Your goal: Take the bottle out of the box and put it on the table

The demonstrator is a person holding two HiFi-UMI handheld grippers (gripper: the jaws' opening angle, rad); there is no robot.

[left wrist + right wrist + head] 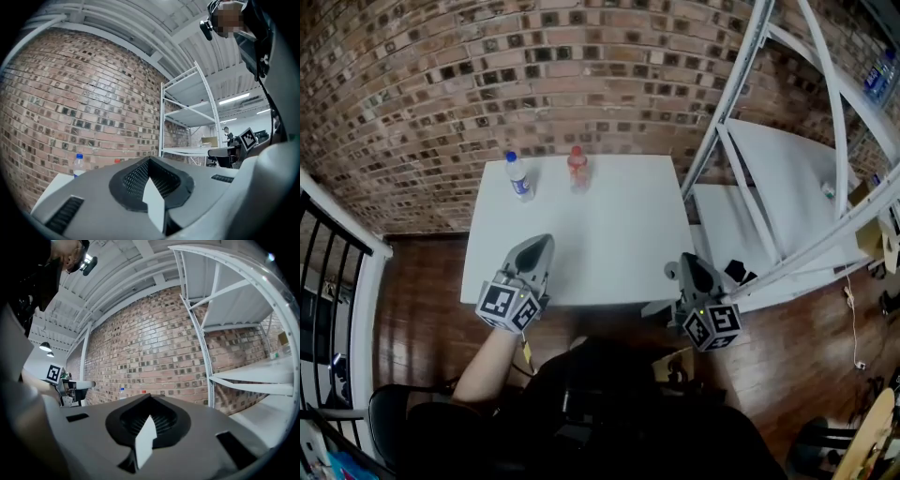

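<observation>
Head view: at the bottom left a person's arm (483, 366) holds the left gripper (546, 241) over the near edge of the white table (619, 244). Its jaws are closed with nothing in them. The right gripper (688, 261), lower right of middle, is beside the table's near right corner, jaws closed and empty too. Higher up, by the table's far edge, stand a blue-capped bottle (518, 176) and a red-capped bottle (577, 169). Behind them is a brick wall (487, 75)
</observation>
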